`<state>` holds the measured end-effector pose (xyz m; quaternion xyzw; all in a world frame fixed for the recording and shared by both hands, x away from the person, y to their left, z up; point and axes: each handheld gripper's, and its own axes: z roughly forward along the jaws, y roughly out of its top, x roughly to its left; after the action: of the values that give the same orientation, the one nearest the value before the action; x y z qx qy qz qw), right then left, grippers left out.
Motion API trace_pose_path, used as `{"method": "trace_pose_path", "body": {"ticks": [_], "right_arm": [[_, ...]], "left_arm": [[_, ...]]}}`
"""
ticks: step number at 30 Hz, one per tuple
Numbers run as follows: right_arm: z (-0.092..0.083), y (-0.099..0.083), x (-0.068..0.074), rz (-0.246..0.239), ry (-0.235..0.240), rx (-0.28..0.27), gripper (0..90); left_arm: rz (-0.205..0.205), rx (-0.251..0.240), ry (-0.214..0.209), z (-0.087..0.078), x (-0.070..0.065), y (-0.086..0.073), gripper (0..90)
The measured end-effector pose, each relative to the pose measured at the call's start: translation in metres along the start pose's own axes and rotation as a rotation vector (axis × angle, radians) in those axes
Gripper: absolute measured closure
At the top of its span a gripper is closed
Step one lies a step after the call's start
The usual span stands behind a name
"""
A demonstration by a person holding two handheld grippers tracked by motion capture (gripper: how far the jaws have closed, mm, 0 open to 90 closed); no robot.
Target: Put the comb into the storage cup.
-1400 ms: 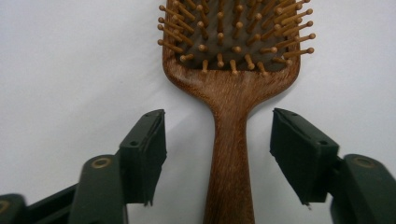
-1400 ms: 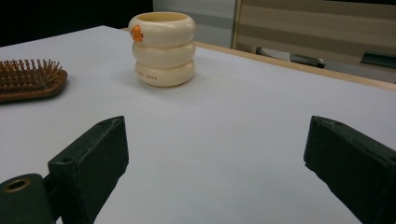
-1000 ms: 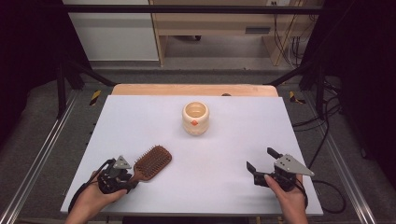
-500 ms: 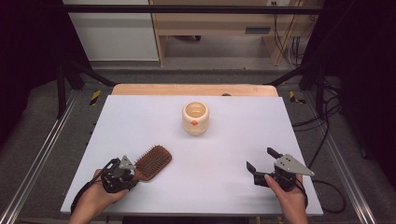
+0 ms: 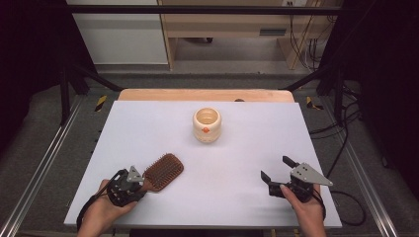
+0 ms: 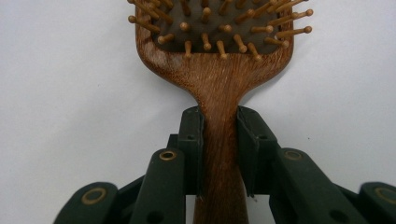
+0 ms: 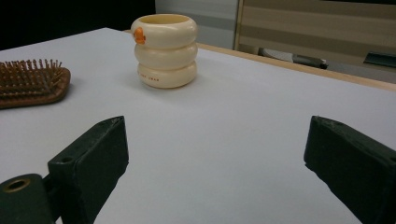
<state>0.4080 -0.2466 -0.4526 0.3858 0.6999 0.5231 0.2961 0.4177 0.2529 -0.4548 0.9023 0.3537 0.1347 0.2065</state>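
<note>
Bristles (image 6: 219, 28) face up, left claw (image 6: 219, 154) clamping hairbrush handle (image 6: 219, 140).

In the left gripper view, the top edge of the frame is cutting off the head of the hairbrush (image 6: 217, 51), and the bottom edge is cutting off the end of its handle. The left claw (image 6: 219, 154) is covering both sides of that handle where its 2 jaws are pressing on it.

In the right gripper view, the left edge is cropping the hairbrush (image 7: 30, 86), and the 2 jaws of the right claw (image 7: 215, 154) are running out at the bottom corners.

In the high view, the left claw (image 5: 141, 183) is hiding the brush handle, and the orange mark on the cream cup (image 5: 207, 124) is showing too small to read.
</note>
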Motion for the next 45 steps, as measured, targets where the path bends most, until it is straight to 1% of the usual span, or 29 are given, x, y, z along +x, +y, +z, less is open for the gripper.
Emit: {"method": "trace_pose_path", "body": {"ticks": [2,6,15,22,23,24,27,34,38,41,44,45], "right_arm": [[0.000,0.000,0.000,-0.001,0.000,-0.001,6.7],[0.000,0.000,0.000,-0.003,0.001,-0.002,6.7],[0.000,0.000,0.000,-0.001,0.002,-0.001,6.7],[0.000,0.000,0.001,0.000,0.002,0.000,6.7],[0.000,0.000,0.001,0.000,0.002,0.001,6.7],[0.000,0.000,0.001,-0.001,0.002,0.002,6.7],[0.000,0.000,0.001,-0.002,0.004,0.005,6.7],[0.001,0.000,0.002,-0.004,0.006,0.004,6.7],[0.001,0.000,0.003,0.001,0.010,0.008,6.6],[0.002,0.000,0.005,0.001,0.018,0.014,6.6],[0.003,0.001,0.008,0.005,0.024,0.016,6.5],[0.004,0.001,0.008,0.000,0.027,0.016,6.4]], "left_arm": [[-0.007,-0.010,-0.003,0.000,0.001,-0.001,72.1],[-0.005,-0.015,0.014,-0.001,0.001,-0.002,72.2],[-0.018,-0.042,0.017,-0.002,0.005,-0.004,72.2],[-0.034,-0.096,0.005,-0.005,0.007,-0.004,72.2],[-0.043,-0.115,-0.003,-0.006,0.008,-0.005,72.2],[-0.046,-0.125,-0.010,-0.007,0.009,-0.005,72.2],[-0.050,-0.154,-0.001,-0.008,0.010,-0.005,72.2],[-0.066,-0.245,-0.014,-0.010,0.013,-0.002,72.2],[-0.067,-0.284,-0.003,-0.012,0.013,0.002,72.2],[-0.065,-0.318,0.000,-0.013,0.014,0.004,72.3],[-0.048,-0.357,0.004,-0.017,0.014,0.008,72.2],[-0.041,-0.373,0.005,-0.018,0.014,0.009,72.2]]}}
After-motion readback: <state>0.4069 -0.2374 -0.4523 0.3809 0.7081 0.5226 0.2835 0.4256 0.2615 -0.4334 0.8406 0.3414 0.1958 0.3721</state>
